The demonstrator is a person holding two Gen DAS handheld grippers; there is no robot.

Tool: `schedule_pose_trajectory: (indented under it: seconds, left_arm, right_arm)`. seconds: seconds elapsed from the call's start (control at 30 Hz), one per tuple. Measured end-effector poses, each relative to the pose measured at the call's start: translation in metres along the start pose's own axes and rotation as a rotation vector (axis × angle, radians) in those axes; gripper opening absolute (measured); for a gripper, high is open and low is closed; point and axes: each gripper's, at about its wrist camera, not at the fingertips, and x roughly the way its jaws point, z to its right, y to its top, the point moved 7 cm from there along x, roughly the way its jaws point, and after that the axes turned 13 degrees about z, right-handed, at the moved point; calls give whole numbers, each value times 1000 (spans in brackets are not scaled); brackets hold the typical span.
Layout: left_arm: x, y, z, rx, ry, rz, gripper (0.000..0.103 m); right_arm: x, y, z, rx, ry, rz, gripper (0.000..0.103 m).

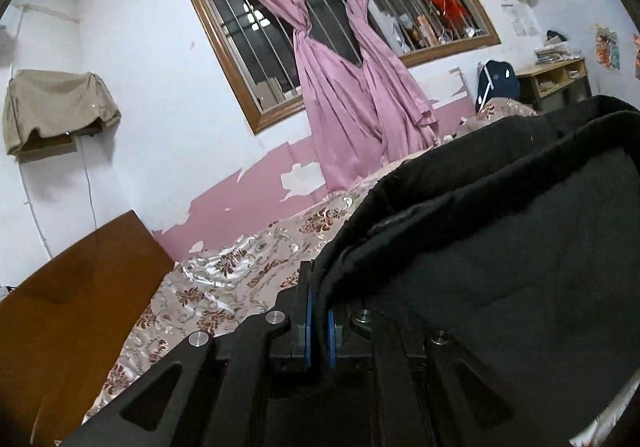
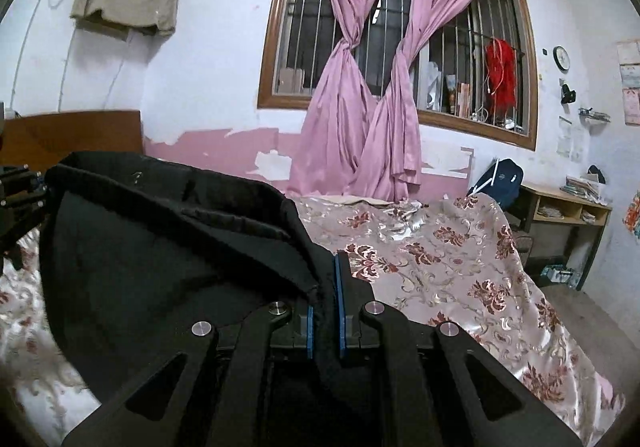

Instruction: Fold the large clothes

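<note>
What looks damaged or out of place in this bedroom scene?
The pink paint on the lower wall under the window is peeling in ragged white patches. Both grippers, left gripper and right gripper, pinch the black garment normally over the bedspread.

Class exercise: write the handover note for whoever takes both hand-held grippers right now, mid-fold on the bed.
Left hand-held gripper: shut on the black garment, at one end of its edge.
Right hand-held gripper: shut on the same garment at the other end.
Garment hangs stretched between them above the floral bedspread.
Done: edge picked up.
Left: lay it over, finish the fold, release.
</note>
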Motion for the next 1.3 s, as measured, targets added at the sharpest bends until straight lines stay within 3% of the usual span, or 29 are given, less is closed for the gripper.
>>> schedule_pose_trajectory:
  seconds: [0.23, 0.47, 0.67, 0.8, 0.83, 0.9, 0.93, 0.97, 1.03, 1.17, 1.23, 1.3]
  left_arm:
    - [71, -27, 23, -19, 7, -74, 6]
    - [128, -57, 36, -77, -1, -167, 6]
    - [147, -82, 37, -191, -43, -250, 8]
    - [147, -84, 33, -247, -80, -250, 11]
    - [145, -84, 32, -249, -88, -247, 17]
    - [142, -82, 30, -270, -96, -234, 40]
    - [140, -78, 26, -292, -89, -219, 69]
    - [136, -73, 20, -317, -73, -191, 91]
    - [127, -63, 12, -359, -74, -140, 94]
    - [114, -49, 13, -359, -112, -129, 94]
    - [106, -44, 16, -357, -130, -115, 94]
    - [95, -39, 19, -358, -152, -100, 96]
  right_arm:
    - [83, -25, -1, -29, -11, -65, 7]
    - [137, -55, -8, -69, -38, -133, 7]
    - [166, -71, -16, -89, -57, -191, 7]
    - [176, -84, -17, -60, -46, -236, 8]
    - [177, -86, -16, -49, -41, -240, 11]
    - [177, -88, -14, -32, -34, -245, 17]
    - [176, -88, -12, -21, -33, -245, 23]
    - [174, -87, -9, -4, -31, -242, 27]
    - [173, -84, -1, 31, -39, -228, 49]
    - [164, -75, 10, 83, -38, -202, 58]
    - [155, -68, 13, 101, -29, -190, 79]
    - [146, -62, 15, 111, -16, -165, 87]
